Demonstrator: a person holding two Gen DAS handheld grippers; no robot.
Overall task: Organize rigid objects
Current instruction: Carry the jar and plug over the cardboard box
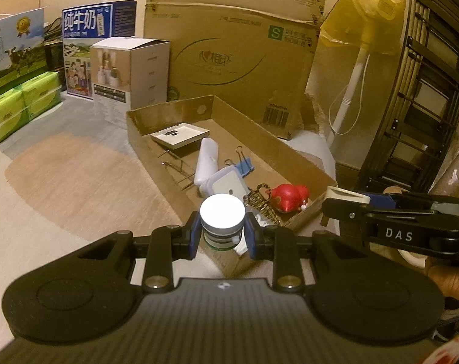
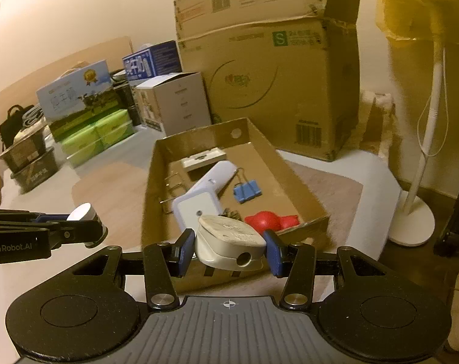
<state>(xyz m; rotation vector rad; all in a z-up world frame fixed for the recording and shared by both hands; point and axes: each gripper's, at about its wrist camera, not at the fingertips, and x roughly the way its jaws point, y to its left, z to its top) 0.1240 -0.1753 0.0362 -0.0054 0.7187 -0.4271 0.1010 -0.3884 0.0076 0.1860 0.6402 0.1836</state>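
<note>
My left gripper [image 1: 222,227] is shut on a small round jar with a white lid [image 1: 222,212], held upright just before the near corner of the shallow cardboard tray [image 1: 293,157]. My right gripper [image 2: 229,250] is shut on a cream wall plug [image 2: 229,238], at the tray's near edge [image 2: 313,223]. In the tray lie a white flat device [image 2: 196,209], a white bottle [image 1: 206,157], a blue binder clip [image 2: 247,192], a red toy [image 1: 290,195], a white plate-like box [image 1: 181,135] and thin metal hooks [image 1: 175,166]. The right view shows the jar [image 2: 85,212] at the left.
A large cardboard box [image 1: 238,48] stands behind the tray. Milk cartons [image 1: 86,45], a white product box [image 1: 129,69] and green tissue packs [image 1: 20,106] line the left. A white fan stand [image 2: 417,200] and a dark rack [image 1: 426,91] stand at the right.
</note>
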